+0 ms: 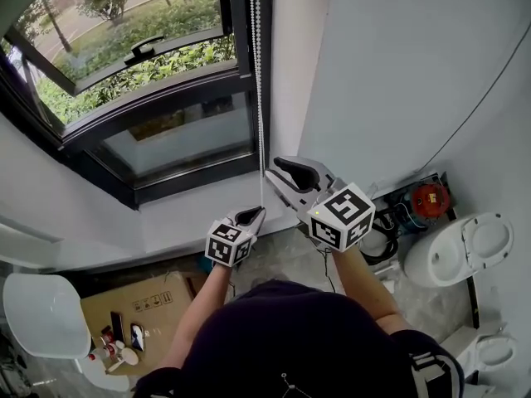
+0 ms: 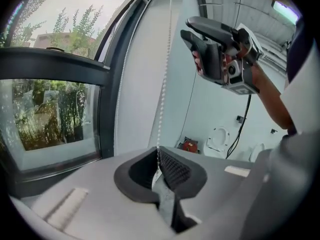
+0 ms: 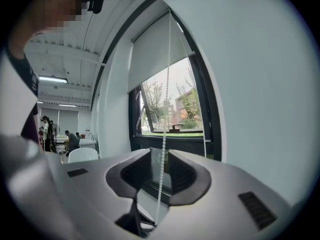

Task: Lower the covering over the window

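Observation:
A white bead chain (image 1: 259, 81) hangs down the wall beside the black-framed window (image 1: 158, 98). My left gripper (image 1: 252, 215) is shut on the chain's lower part, and its pads pinch the chain (image 2: 161, 109) at the tips (image 2: 159, 167). Just above it, my right gripper (image 1: 275, 176) stands open. The chain (image 3: 164, 134) runs down through the gap between its jaws (image 3: 161, 170) without being pinched. The right gripper (image 2: 194, 38) also shows high up in the left gripper view. A pale roller blind (image 3: 152, 54) covers the top of the window.
A white toilet (image 1: 460, 251) and a red object (image 1: 430, 199) sit on the floor to the right. A cardboard box (image 1: 141, 305) and a white chair (image 1: 41, 313) are at the lower left. A black cable (image 1: 473, 114) crosses the wall. People stand far back (image 3: 70, 139).

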